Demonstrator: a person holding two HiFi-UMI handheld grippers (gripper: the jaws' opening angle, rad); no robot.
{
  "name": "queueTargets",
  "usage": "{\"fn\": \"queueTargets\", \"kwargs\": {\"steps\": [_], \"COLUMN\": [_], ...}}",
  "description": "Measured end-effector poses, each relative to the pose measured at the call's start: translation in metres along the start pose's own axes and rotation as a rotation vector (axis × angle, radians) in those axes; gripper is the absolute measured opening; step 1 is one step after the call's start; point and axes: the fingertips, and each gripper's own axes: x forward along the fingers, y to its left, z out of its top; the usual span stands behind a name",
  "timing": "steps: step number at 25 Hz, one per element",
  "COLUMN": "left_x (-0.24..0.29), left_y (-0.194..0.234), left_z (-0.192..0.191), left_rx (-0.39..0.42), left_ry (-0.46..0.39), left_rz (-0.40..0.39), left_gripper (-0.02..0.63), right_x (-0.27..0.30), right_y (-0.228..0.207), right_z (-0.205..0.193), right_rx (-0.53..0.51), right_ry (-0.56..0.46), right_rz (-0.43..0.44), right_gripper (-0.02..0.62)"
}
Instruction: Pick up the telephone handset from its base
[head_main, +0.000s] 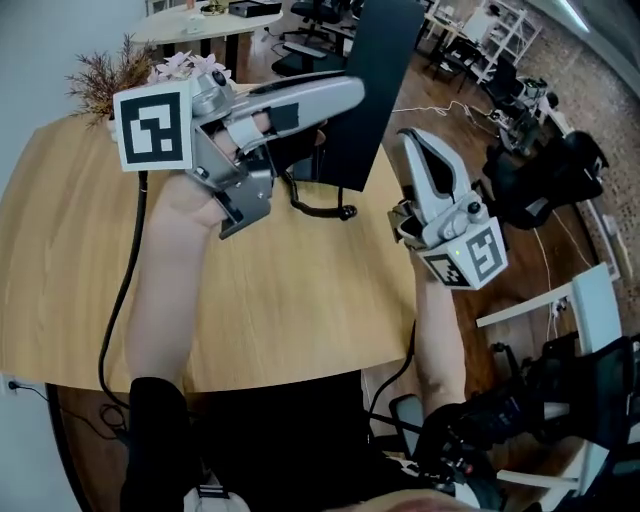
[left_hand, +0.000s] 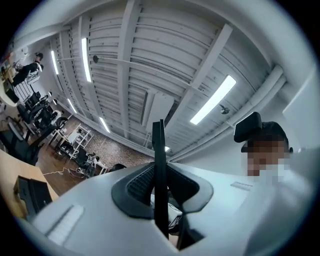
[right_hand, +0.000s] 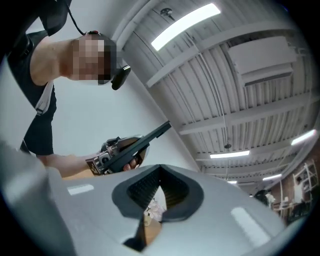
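No telephone, base or handset shows in any view. My left gripper (head_main: 352, 95) is raised above the wooden table (head_main: 300, 300) and is shut on a thin black flat panel (head_main: 378, 85). In the left gripper view that panel (left_hand: 159, 150) stands edge-on between the jaws, against the ceiling. The right gripper view shows the same panel (right_hand: 152, 134) sticking out of the left gripper. My right gripper (head_main: 412, 142) is lifted at the table's right edge, pointing upward. Its jaws are shut with nothing between them (right_hand: 159, 172).
A black cable (head_main: 320, 208) lies on the table behind the left gripper. Dried twigs (head_main: 105, 78) and pale pink flowers (head_main: 185, 65) stand at the table's far left. Black office chairs (head_main: 540, 170) and a white desk edge (head_main: 590, 300) are on the right.
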Motion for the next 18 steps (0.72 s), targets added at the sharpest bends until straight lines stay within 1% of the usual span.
{"fn": "queueTargets", "kwargs": {"steps": [4, 7, 11, 14, 18], "left_x": [0.008, 0.012, 0.005, 0.007, 0.014], "left_y": [-0.018, -0.032, -0.051, -0.064, -0.085], "left_z": [0.012, 0.008, -0.001, -0.006, -0.021], "left_rx": [-0.012, -0.011, 0.03, 0.047, 0.03], "left_ry": [-0.02, -0.004, 0.007, -0.002, 0.001], "left_rz": [-0.034, -0.069, -0.115, -0.123, -0.108], "left_gripper": [0.075, 0.075, 0.075, 0.075, 0.075], "right_x": [-0.006, -0.014, -0.018, -0.023, -0.045], "right_y": [0.003, 0.013, 0.032, 0.04, 0.053], "right_z": [0.028, 0.039, 0.045, 0.062, 0.089], "right_rx": [-0.029, -0.048, -0.074, -0.096, -0.099], "right_ry": [-0.016, -0.015, 0.005, 0.027, 0.041], "right_rz": [-0.006, -0.021, -0.039, -0.03, -0.034], "right_gripper": [0.003, 0.003, 0.003, 0.003, 0.003]}}
